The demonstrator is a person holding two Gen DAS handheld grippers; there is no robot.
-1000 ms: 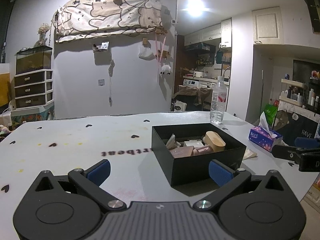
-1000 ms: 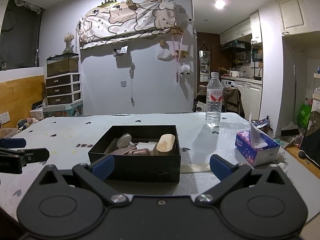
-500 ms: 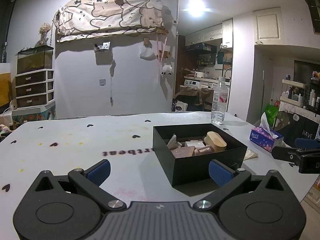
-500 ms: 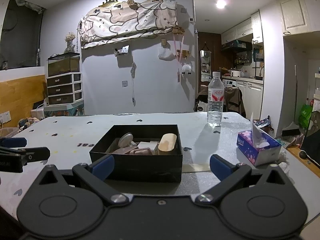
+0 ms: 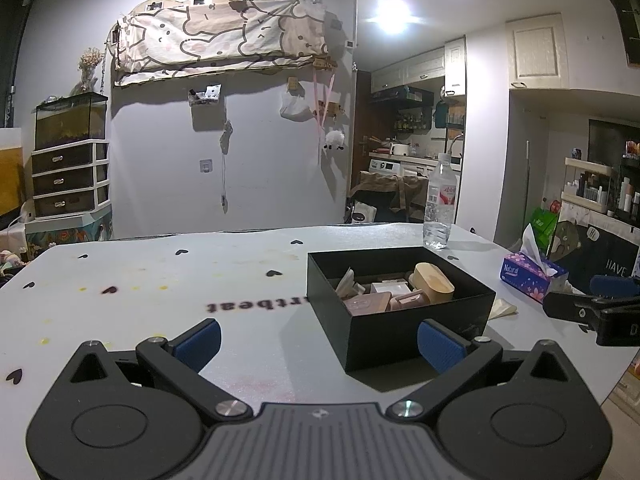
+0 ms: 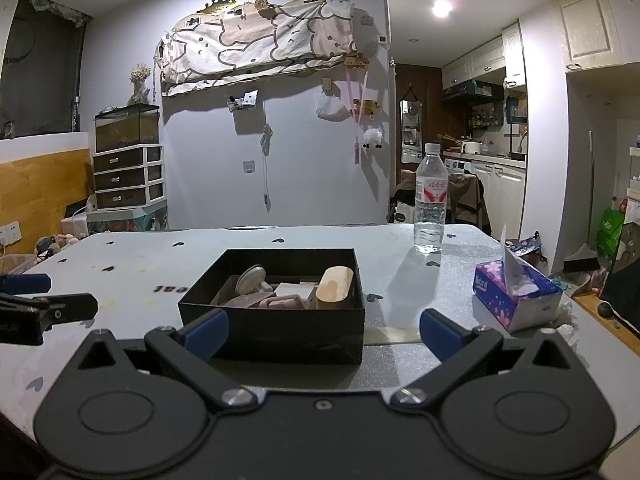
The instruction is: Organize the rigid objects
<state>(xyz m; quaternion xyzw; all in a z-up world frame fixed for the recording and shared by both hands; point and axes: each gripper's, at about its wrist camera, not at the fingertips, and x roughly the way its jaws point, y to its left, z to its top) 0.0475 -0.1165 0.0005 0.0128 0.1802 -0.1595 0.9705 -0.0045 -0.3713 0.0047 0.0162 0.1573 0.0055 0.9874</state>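
I hold my left gripper and right gripper low over the table, both with fingers spread wide and empty. A black box sits on the table just ahead of them, filled with small items, a tan oval case among them. Beyond it stand a bottle and a tissue box.
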